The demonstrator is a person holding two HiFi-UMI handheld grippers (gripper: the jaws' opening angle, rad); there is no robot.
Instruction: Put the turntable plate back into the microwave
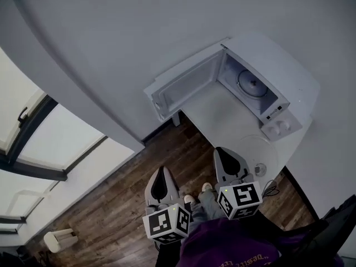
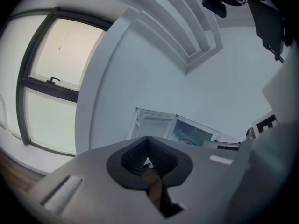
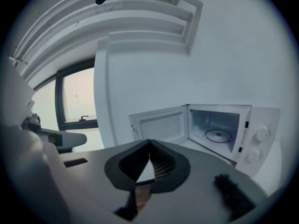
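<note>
Start position: my left gripper and right gripper are both closed, empty. Glass turntable plate lies on counter, 2 o'clock of right gripper, outside open microwave. Whole replacement remains, by my reading.

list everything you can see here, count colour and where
microwave: 1, white, on the table by the wall, door open
ring: 1, grey, on the microwave's floor
plate: 1, clear, on the table in front of the microwave, hard to make out
table: 1, white, in the corner
window: 1, dark frame, left wall
floor: 1, brown wood
box: 1, cream, on the floor at lower left, kind unclear
cable: 1, dark, right of the right gripper
shoes: 2, white, on the floor between the grippers
left gripper: 1, grey with a marker cube, shut, empty
right gripper: 1, grey with a marker cube, shut, empty
</note>
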